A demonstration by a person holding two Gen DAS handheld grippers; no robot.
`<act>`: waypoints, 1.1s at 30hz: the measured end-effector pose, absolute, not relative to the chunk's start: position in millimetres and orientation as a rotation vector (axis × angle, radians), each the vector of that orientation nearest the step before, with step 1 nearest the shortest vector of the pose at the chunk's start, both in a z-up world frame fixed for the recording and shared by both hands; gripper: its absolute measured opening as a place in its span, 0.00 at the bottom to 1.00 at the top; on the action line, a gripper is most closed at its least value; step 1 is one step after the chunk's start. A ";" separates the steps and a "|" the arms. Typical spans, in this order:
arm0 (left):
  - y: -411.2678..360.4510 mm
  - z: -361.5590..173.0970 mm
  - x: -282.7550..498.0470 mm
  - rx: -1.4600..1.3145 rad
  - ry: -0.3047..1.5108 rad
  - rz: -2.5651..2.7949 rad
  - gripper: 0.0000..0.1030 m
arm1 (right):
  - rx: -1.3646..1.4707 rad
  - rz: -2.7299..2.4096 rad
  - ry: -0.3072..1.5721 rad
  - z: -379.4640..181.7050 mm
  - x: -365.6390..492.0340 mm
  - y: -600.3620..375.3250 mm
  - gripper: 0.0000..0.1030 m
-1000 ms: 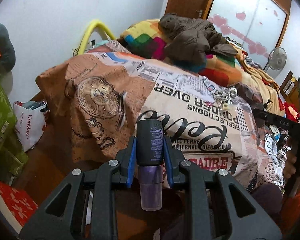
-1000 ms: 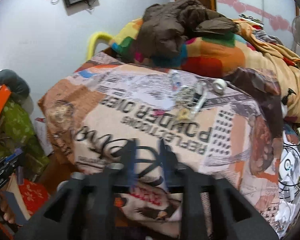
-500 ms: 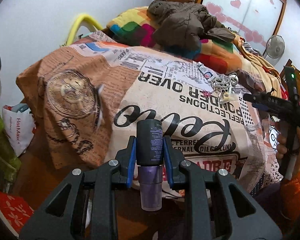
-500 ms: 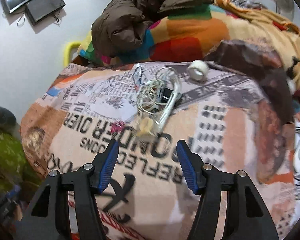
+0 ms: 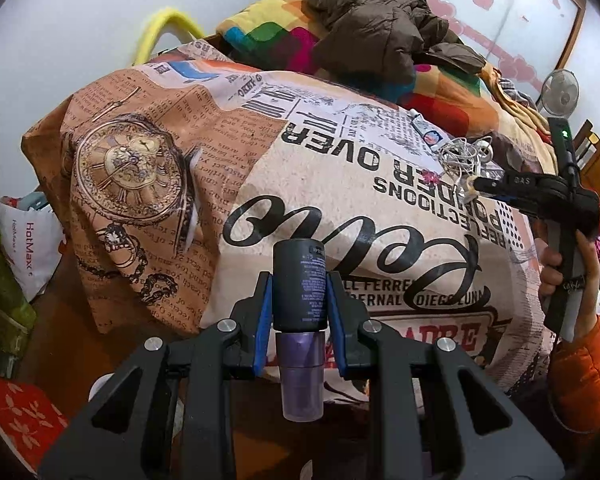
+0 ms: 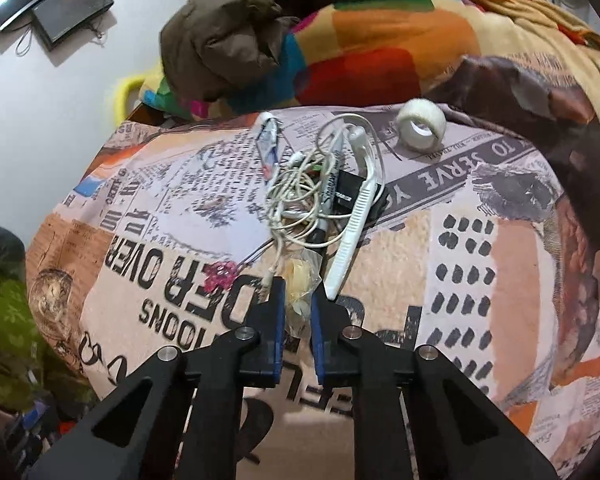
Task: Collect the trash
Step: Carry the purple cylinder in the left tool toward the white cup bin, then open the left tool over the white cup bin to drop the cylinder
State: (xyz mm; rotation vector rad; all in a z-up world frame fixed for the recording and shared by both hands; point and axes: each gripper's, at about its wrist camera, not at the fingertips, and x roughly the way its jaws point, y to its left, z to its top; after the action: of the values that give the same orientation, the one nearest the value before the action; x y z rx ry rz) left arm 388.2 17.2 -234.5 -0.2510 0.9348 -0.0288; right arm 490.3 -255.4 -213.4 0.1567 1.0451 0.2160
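Two claws: left point(image 5: 299, 300) clamping bottle point(image 5: 299, 284), right point(image 6: 297, 312) closing on wrapper point(image 6: 300, 280) beside tangled cord point(image 6: 300, 196)

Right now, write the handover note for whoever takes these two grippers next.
Left gripper: shut on a dark bottle with a purple cap, held over the edge of the bed.
Right gripper: jaws closing around a clear yellowish wrapper on the printed blanket; whether it is gripped yet cannot be told.
Done: bottle picked up.
Left: lift the wrapper, then sort the pile beyond it: tangled white cord, marker, white plastic tool, tape roll. No bin is in view.
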 end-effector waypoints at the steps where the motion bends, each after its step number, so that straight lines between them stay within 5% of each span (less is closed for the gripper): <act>1: 20.0 -233.9 387.4 -0.258 0.931 -0.027 0.25 | 0.150 0.217 1.044 -210.6 486.8 -254.1 0.09; 22: 100.6 -171.0 302.4 -0.314 0.776 0.092 0.25 | -0.021 0.538 0.980 -129.6 380.3 -112.1 0.09; 33: 164.6 -213.8 234.3 -0.356 0.859 0.251 0.24 | -0.117 0.803 1.039 -152.2 315.8 0.1 0.09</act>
State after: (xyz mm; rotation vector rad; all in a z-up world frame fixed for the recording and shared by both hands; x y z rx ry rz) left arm 234.3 164.6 -213.8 -0.3560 0.8587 0.2513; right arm 315.8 0.1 -152.2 -0.1170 1.0394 0.8035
